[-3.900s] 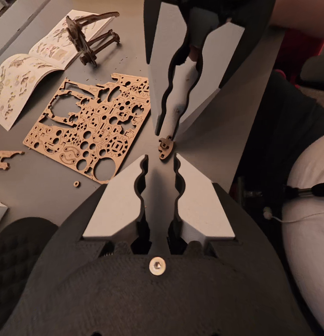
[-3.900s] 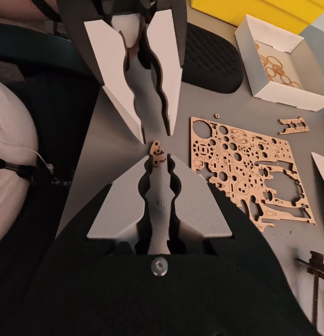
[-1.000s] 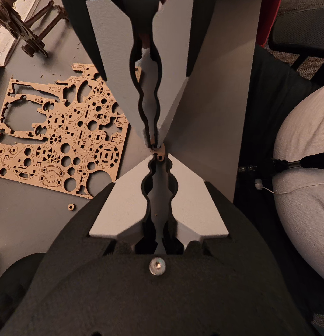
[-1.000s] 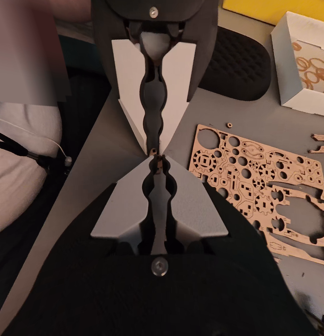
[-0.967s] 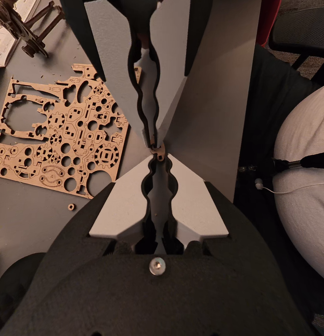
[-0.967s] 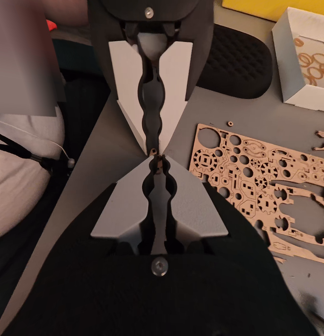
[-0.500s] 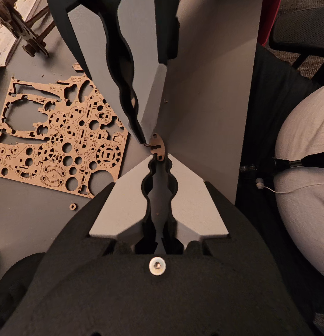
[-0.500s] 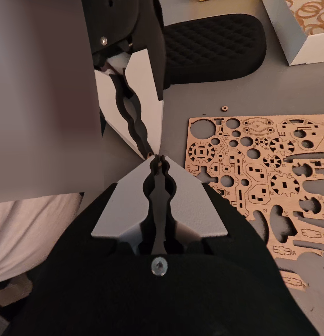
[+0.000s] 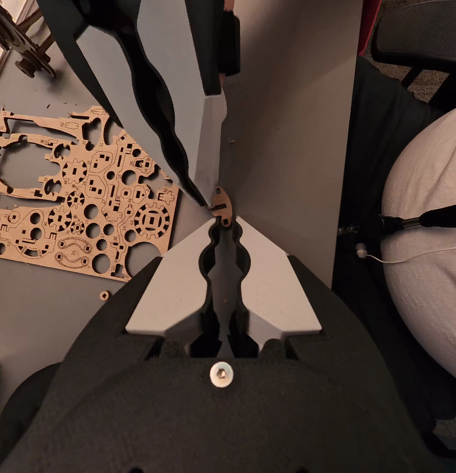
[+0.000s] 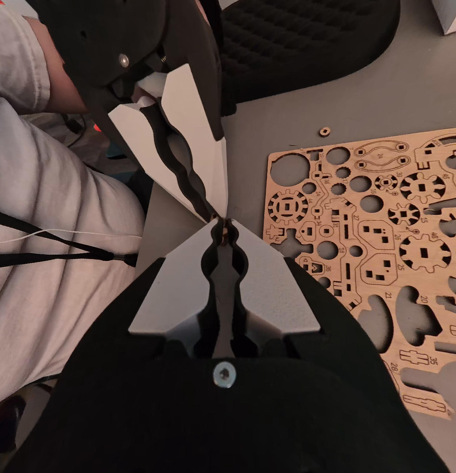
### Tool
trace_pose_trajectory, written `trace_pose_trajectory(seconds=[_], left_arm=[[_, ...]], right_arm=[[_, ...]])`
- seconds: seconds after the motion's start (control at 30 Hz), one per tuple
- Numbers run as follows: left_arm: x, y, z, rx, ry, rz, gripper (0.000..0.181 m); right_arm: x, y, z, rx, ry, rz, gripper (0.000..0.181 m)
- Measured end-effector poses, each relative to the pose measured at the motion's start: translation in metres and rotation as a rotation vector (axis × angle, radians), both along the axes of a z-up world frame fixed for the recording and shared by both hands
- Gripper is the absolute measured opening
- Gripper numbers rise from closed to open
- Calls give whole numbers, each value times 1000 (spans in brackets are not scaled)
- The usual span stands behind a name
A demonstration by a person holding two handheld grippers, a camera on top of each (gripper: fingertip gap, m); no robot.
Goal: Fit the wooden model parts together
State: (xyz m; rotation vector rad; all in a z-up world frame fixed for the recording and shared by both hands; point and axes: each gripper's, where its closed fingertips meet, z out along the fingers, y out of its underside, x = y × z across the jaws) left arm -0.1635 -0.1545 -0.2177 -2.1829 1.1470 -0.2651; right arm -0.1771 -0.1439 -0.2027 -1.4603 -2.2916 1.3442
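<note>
1. the small wooden part is a thin, flat, pale plywood oval with laser-browned edges and narrow slots cut into it.
2. both grippers have matt black textured bodies and smooth light grey wedge fingers with wavy black inner pads.
3. the left gripper is nearly closed at the tips, pinching the lower end of the wooden part; further back the wavy pads leave gaps.
4. the right gripper is closed tight at its tips on the other edge of the same part, of which only a sliver shows in the right wrist view.
5. the two grippers meet tip to tip above the worktop, close to its edge; in the left wrist view the right gripper comes in from the upper left at a slant.
6. the worktop is smooth and grey, with small wood crumbs scattered on it.
7. beside the grippers lies a flat plywood parts sheet, pale tan, full of round, gear-shaped and irregular cut-outs; many parts are already out.
8. a tiny wooden ring with a square hole lies just off the sheet's corner.
9. a dark brown partly built wooden model stands at the far left, well apart.
10. a black quilted pad lies behind the left gripper.
11. past the worktop's edge sit a person's pale clothing and a black office chair.
</note>
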Motion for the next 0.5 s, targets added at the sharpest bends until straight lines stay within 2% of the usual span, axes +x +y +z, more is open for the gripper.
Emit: trace_pose_trajectory(seconds=[0.5], left_arm=[[-1,1,0,-2,49,-60,7]], right_arm=[[0,-2,-3,10,-103,76,1]])
